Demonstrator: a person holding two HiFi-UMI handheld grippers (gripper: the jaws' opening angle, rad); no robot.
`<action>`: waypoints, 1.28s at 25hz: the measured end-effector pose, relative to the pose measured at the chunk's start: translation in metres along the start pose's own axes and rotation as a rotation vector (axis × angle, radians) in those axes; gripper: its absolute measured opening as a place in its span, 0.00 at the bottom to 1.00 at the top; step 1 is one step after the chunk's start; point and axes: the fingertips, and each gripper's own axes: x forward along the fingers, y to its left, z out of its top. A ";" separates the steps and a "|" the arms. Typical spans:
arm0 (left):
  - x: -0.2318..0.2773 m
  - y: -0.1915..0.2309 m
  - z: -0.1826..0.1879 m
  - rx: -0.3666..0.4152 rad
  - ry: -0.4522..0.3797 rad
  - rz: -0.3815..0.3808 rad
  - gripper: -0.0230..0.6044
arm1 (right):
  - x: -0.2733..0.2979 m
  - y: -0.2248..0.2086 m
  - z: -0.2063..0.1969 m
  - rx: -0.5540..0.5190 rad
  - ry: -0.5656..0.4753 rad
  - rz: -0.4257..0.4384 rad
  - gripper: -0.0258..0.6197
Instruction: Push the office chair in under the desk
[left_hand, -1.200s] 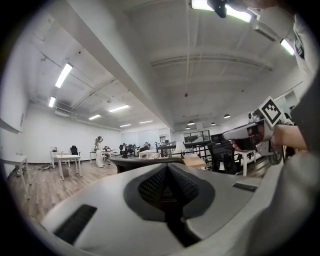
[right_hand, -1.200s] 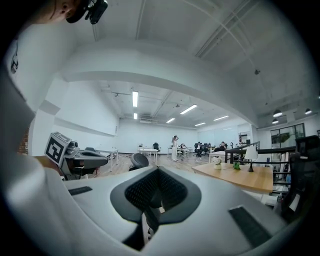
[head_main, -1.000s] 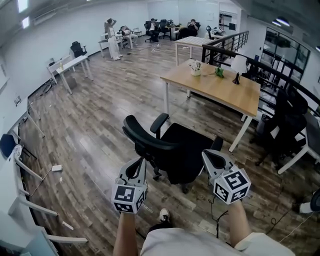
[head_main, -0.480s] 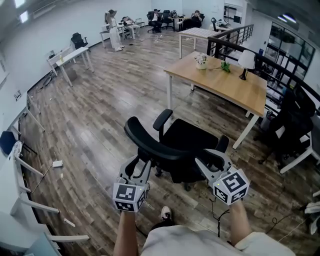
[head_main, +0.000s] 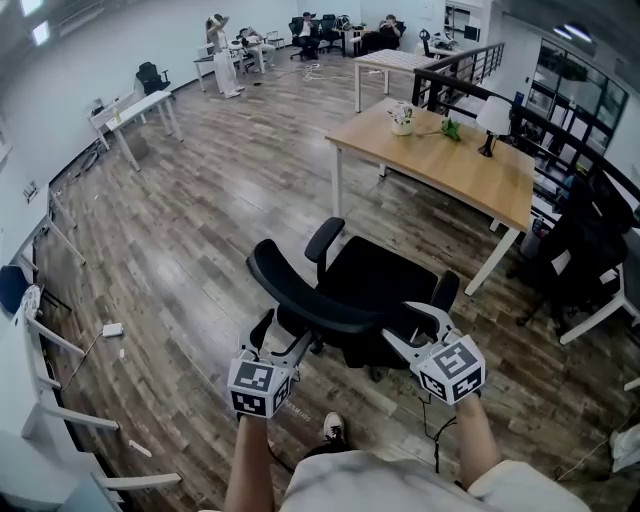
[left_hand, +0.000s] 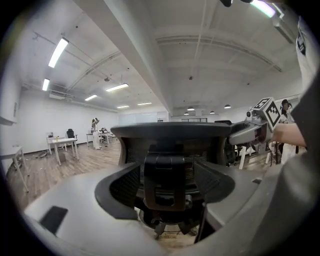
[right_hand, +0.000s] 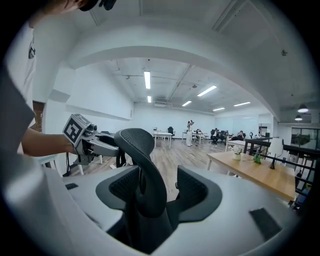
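Office chair (head_main: 365, 285) has its back between the wide, just-opened jaws of the left gripper (head_main: 283, 337) and right gripper (head_main: 415, 330), not squeezed, and the desk (head_main: 440, 165) lies ahead past it.

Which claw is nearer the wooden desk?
Right. The right gripper is at the end of the chair back nearer the wooden desk, the left gripper at the other; both jaws just opened around it.

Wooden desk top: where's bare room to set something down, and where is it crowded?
The wooden desk is bare across the whole half that faces the office chair, end to end. The crowded strip is the far edge, where a white pot, a small green object and a desk lamp stand.
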 end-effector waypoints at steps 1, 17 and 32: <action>0.002 0.000 -0.003 0.000 0.008 -0.006 0.62 | 0.002 -0.001 -0.004 0.004 0.006 0.004 0.45; 0.038 0.002 -0.022 -0.030 0.032 -0.074 0.62 | 0.047 0.008 -0.039 0.026 0.083 0.184 0.37; 0.053 0.023 -0.016 -0.020 0.019 -0.101 0.56 | 0.071 0.011 -0.035 0.097 0.101 0.272 0.28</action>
